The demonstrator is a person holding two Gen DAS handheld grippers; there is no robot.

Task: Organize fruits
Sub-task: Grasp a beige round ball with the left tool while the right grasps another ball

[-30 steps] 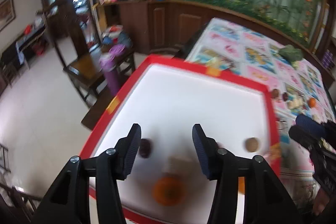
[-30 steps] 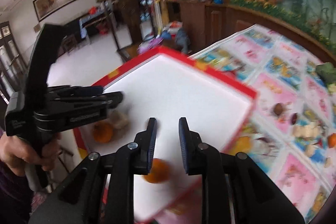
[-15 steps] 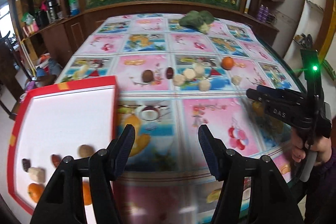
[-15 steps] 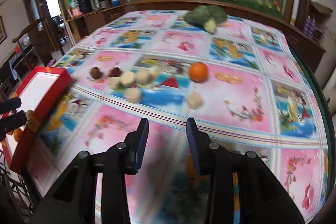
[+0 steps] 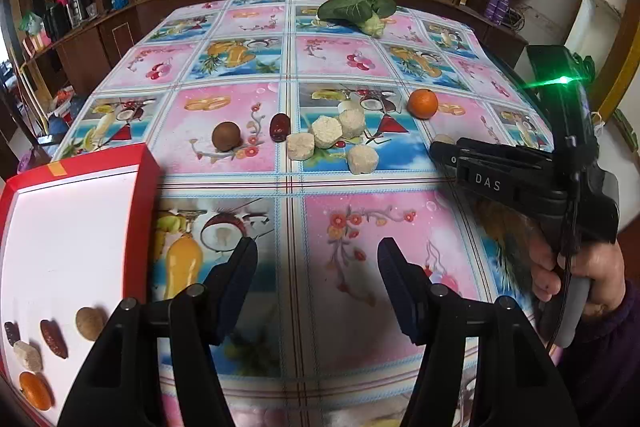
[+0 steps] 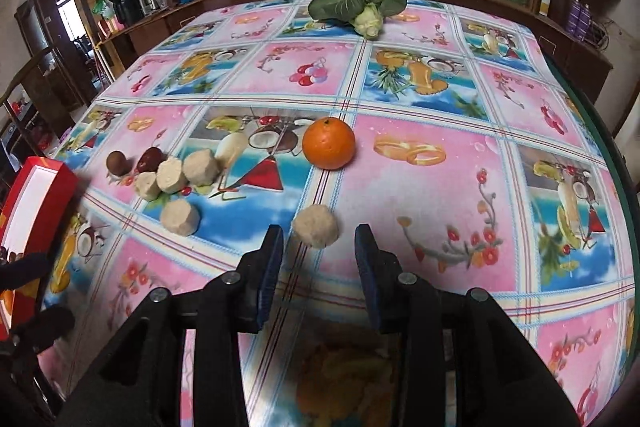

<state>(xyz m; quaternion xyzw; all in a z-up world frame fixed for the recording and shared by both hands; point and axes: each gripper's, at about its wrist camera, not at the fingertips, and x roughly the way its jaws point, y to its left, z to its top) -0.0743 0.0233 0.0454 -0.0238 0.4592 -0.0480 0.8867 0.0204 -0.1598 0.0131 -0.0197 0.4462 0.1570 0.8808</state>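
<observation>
Fruit-print surface (image 6: pixel 420 187), wooden cabinets behind.
Right gripper (image 6: pixel 319 255) part-open, empty, had just widened; beige ball (image 6: pixel 315 231) just beyond fingertips.

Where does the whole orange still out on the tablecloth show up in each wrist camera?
Left wrist view: the orange lies right of centre in the upper half, beyond the pale cubes.
Right wrist view: it lies near the centre, beyond the gripper's fingertips.
Shared landmark: the leafy green vegetable at the table's far edge, behind the orange in both views.
</observation>
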